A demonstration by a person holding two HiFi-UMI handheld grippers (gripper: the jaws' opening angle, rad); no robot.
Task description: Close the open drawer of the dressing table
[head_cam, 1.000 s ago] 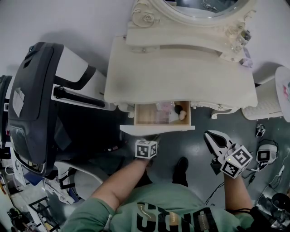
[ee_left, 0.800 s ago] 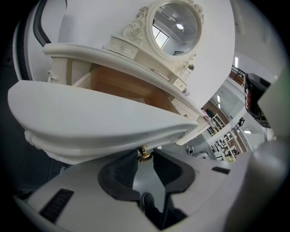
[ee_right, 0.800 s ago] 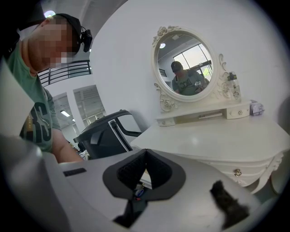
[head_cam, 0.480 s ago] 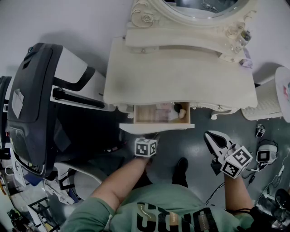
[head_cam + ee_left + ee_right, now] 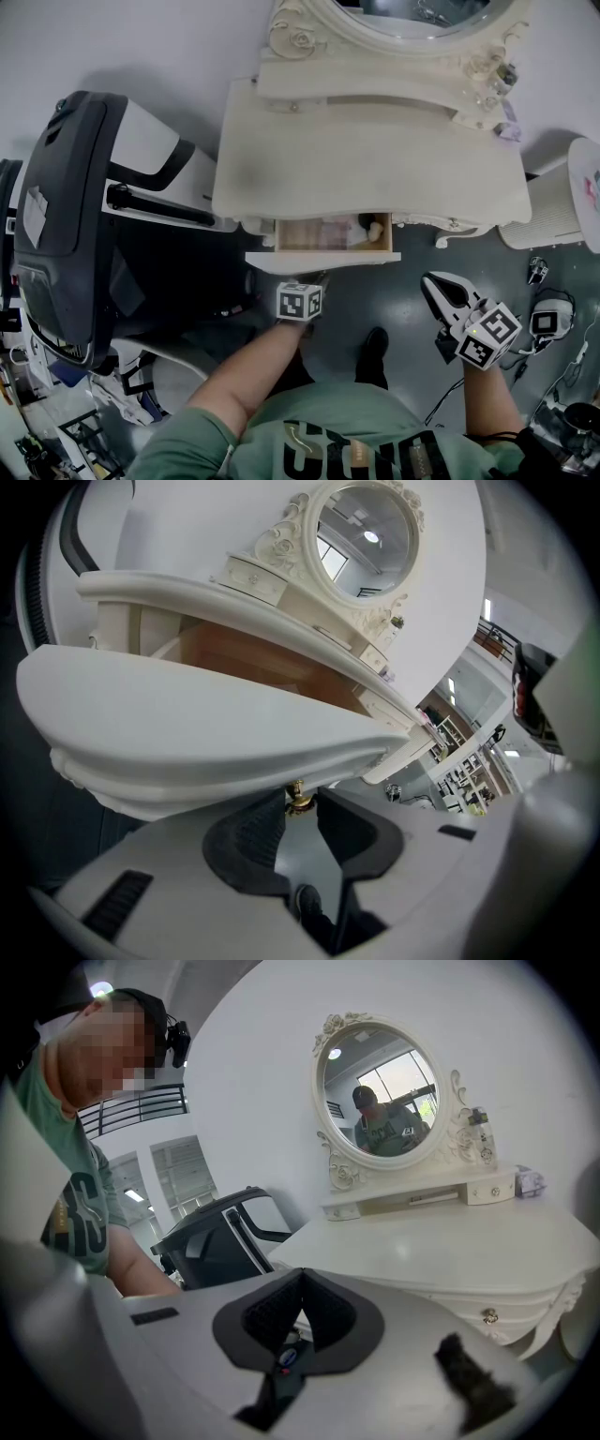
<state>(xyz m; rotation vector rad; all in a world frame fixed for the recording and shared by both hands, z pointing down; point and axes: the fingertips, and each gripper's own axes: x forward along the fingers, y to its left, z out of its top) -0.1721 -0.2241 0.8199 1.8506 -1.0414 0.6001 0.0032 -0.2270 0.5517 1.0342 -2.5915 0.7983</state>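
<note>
The cream dressing table [image 5: 375, 159] has its middle drawer [image 5: 323, 260] partly out, with small items [image 5: 375, 228] inside. My left gripper [image 5: 317, 279] is at the drawer front. In the left gripper view the white drawer front [image 5: 206, 733] fills the upper frame. Its small brass knob [image 5: 298, 802] sits between the two dark pads of the left gripper [image 5: 298, 816], which close on it. My right gripper [image 5: 435, 283] hangs over the floor to the drawer's right, away from the table. Its pads meet with nothing between them in the right gripper view [image 5: 300, 1290].
A large dark machine [image 5: 66, 216] stands left of the table, and a white ribbed cylinder [image 5: 553, 206] stands at its right. Cables and small devices [image 5: 548, 319] lie on the grey floor. The person's shoe [image 5: 375, 342] is below the drawer. An oval mirror [image 5: 380, 1101] tops the table.
The drawer has slid further into the table, showing less of its inside. My left gripper has followed it toward the table. The right gripper has stayed in place.
</note>
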